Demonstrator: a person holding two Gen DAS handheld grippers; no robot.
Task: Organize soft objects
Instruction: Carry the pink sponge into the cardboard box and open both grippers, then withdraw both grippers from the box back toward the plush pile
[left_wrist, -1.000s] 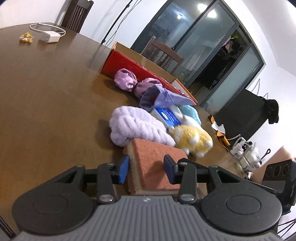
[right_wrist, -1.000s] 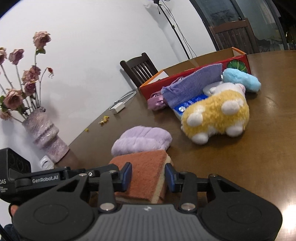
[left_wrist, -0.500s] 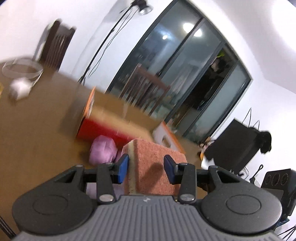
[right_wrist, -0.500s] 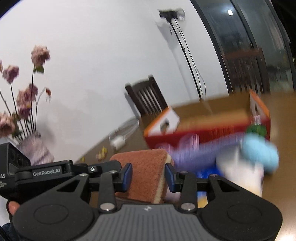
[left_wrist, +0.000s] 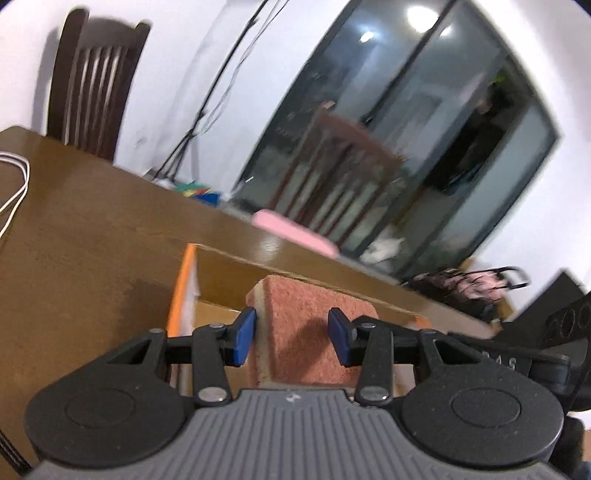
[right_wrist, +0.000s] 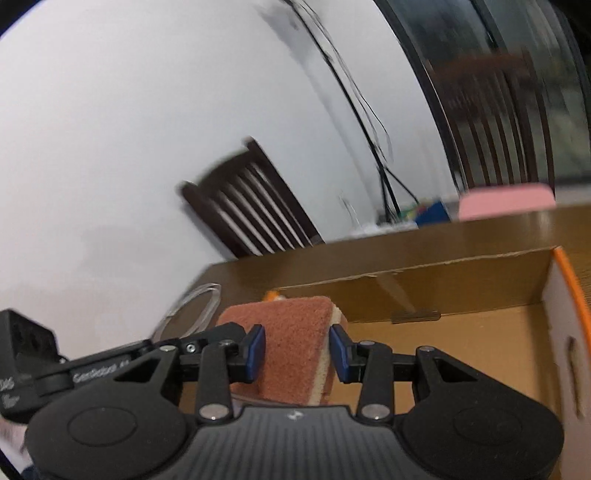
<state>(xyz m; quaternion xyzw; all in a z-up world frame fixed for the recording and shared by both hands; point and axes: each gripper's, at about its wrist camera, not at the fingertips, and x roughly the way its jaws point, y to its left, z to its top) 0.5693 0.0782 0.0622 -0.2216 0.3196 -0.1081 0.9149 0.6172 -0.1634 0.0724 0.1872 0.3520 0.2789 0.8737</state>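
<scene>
A thick sponge with a rust-red scouring face and a yellow foam layer is held between both grippers. My left gripper (left_wrist: 291, 341) is shut on the sponge (left_wrist: 314, 325), and my right gripper (right_wrist: 297, 352) is shut on the same sponge (right_wrist: 291, 343) from the other side. Both hold it in the air over the open cardboard box (right_wrist: 461, 273), whose brown inside and orange rim (left_wrist: 181, 284) show below. The other soft objects are out of view.
The box stands on a brown wooden table (left_wrist: 81, 236). A white cable (left_wrist: 14, 184) lies at the table's left. Dark wooden chairs (right_wrist: 251, 203) stand behind the table, one with a pink cushion (left_wrist: 295, 230). Glass doors (left_wrist: 424, 147) are at the back.
Both grippers have lifted the sponge off the table and carried it forward over the box. The pile of soft toys and cloths has dropped out of view.
</scene>
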